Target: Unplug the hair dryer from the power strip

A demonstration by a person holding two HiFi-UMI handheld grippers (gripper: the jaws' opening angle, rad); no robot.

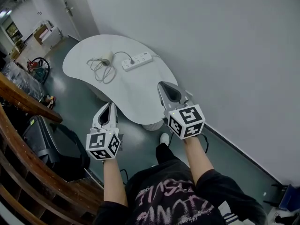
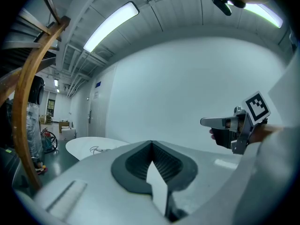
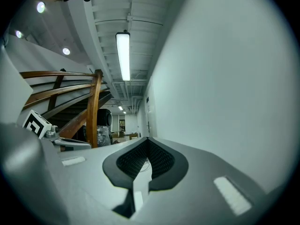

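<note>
A white kidney-shaped desk (image 1: 140, 97) is standing against the pale grey wall (image 1: 211, 41), at about 12 o'clock from the person in the head view. On its far half a long white plastic power strip (image 1: 137, 60) is lying aslant, and a small plug is sitting in a socket near the strip's 9 o'clock end. A thin grey cord (image 1: 101, 71) is running from there and looping loosely on the desk top. The small white hair dryer (image 1: 106, 62) is lying at 9 o'clock from the strip, near it but apart, with the cord loops spilling toward 6 o'clock. The left gripper (image 1: 111, 106), grey-white with a marker cube, is hovering over the dark green floor (image 1: 79, 102) at 7 o'clock from the desk's near edge; its jaws are clenched on nothing. The right gripper (image 1: 162, 84) is hanging over the desk's near end, at 5 o'clock from the strip and well apart from it, its jaws also pressed together and empty. A brown wooden railing (image 1: 28, 102) is curving past at 9 o'clock.
</note>
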